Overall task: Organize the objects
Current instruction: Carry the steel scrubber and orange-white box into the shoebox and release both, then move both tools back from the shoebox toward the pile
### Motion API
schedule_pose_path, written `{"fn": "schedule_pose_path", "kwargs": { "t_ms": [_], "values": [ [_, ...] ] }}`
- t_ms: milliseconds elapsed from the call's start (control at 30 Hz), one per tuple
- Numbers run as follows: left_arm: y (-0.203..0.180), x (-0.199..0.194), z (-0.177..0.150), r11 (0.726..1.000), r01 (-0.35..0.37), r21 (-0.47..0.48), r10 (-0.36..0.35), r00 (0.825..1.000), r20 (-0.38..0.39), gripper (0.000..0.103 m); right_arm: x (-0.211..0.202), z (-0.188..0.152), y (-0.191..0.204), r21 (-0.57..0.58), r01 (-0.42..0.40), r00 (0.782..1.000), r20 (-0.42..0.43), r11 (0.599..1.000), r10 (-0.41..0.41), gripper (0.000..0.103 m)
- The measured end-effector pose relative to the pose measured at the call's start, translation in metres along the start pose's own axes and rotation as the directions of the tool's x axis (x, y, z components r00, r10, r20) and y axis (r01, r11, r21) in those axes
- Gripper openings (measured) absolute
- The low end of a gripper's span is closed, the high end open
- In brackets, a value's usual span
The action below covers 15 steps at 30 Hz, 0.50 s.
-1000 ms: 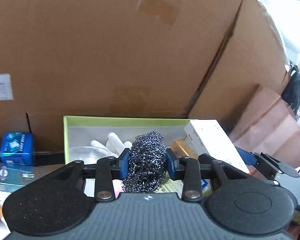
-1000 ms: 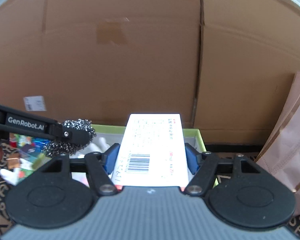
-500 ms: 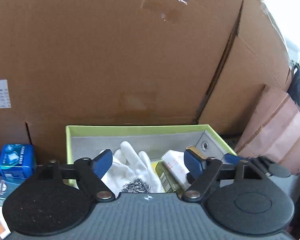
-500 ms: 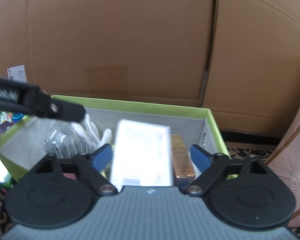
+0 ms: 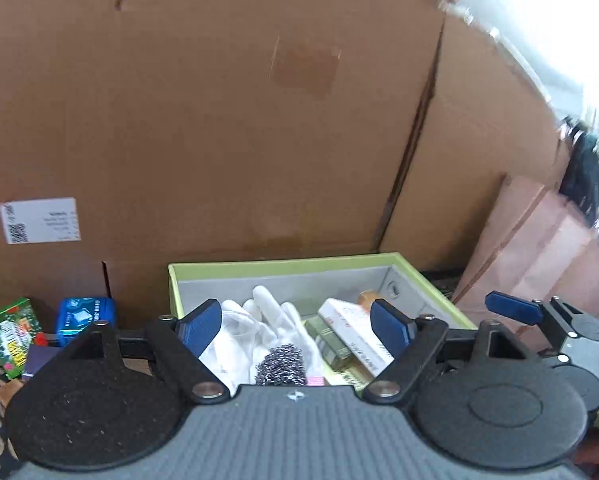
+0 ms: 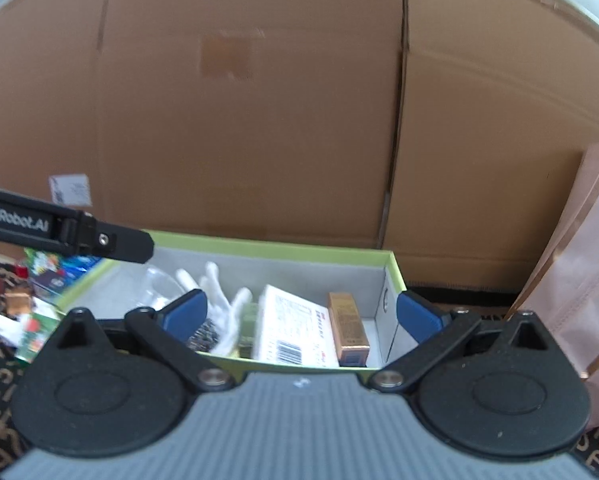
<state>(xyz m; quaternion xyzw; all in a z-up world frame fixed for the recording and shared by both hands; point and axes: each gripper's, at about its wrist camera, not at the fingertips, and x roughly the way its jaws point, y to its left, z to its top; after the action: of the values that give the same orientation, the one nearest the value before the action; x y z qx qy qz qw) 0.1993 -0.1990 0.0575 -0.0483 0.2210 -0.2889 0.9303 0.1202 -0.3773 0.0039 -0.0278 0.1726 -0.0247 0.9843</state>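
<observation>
Both grippers spread, empty. Left gripper has scourer and glove between its jaws, inside tray. Right gripper frames white box, long axis pointing away. Loose packs sit left of the left jaws, so left gripper is probably nearer.

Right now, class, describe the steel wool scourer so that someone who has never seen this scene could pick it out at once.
Find the green-rimmed box standing against the big cardboard cartons. Inside it, towards its left half, lie white gloves, and the steel wool scourer rests against them at the near side. It is the only dark, wiry, glinting clump; its neighbours are soft white cloth and flat printed packets.
</observation>
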Motion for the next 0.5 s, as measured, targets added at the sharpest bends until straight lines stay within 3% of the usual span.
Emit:
{"fn": "schedule_pose_path", "kwargs": {
  "t_ms": [67,133,233,500],
  "values": [
    [0.000,-0.016,-0.003,1.000,0.016,-0.014,-0.016,0.999,0.029,0.088,-0.018,0.004,0.009,-0.012,-0.010,0.999,0.032,1.000,0.011,0.103],
    [0.004,-0.038,-0.007,0.999,0.024,-0.021,-0.023,0.998,0.052,0.096,-0.037,0.008,0.019,-0.017,-0.030,0.998,0.062,0.999,0.031,0.103],
    [0.010,-0.068,-0.018,1.000,-0.013,-0.003,0.013,0.997,0.072,0.099,-0.058,0.009,0.035,-0.023,-0.077,0.993,0.085,0.997,0.078,0.103],
    [0.062,-0.125,-0.061,0.986,-0.152,-0.075,0.157,0.985,0.066,0.100,-0.065,-0.019,0.087,-0.040,-0.163,0.987,-0.014,0.986,0.162,0.103]
  ]
}}
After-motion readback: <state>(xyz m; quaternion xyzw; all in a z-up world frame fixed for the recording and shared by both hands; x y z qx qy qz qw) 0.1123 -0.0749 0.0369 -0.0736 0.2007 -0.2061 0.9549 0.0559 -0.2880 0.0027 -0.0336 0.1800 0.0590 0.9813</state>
